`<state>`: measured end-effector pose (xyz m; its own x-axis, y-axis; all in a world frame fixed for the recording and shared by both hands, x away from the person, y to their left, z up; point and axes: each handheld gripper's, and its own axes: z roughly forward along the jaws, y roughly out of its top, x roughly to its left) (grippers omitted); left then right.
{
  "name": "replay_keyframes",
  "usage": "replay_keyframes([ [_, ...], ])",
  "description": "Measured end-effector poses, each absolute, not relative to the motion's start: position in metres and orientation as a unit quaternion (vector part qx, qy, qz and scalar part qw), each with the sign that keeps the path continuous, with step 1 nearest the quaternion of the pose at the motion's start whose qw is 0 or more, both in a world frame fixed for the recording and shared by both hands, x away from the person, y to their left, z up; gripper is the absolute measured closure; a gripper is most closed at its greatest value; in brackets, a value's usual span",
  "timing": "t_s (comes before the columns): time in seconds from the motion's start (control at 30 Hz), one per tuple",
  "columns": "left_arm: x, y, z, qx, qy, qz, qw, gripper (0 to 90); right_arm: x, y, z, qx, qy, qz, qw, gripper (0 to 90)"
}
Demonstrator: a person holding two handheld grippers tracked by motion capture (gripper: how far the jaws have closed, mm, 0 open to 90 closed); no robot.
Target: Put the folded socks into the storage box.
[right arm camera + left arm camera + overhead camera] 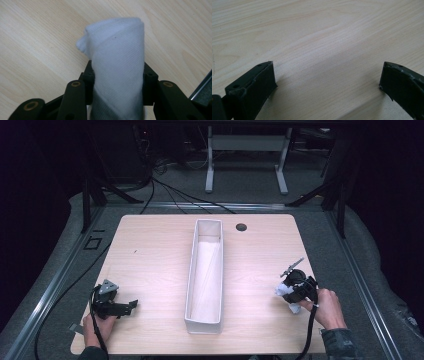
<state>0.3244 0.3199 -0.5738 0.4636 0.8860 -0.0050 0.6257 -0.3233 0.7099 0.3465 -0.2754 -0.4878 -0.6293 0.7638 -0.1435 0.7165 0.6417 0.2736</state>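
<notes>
A rolled white sock (117, 62) stands between the black jaws of my right gripper (117, 75), which is shut on it. From above, that gripper (295, 292) is at the table's right side near the front, with the white sock (284, 291) showing at its left and below it. My left gripper (131, 305) rests at the front left of the table, held by a hand, and points right. Its jaws stand wide apart over bare wood (324, 50), so my left gripper (327, 75) is open with nothing between them.
A long narrow white bin (190, 285) stands upright in the table's middle, running front to back, and looks hollow inside. A round cable hole (241, 227) sits at the back of the table. Cables trail off both grippers toward the front edge.
</notes>
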Motion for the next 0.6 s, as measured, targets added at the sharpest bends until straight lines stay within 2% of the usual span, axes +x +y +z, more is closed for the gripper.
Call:
replay_keyframes([
  [0.6,0.324,0.320,-0.574,0.789,0.479,0.198,0.330,0.0,0.351,-0.267,-0.465,0.396,0.902,0.115,0.129,59.4],
])
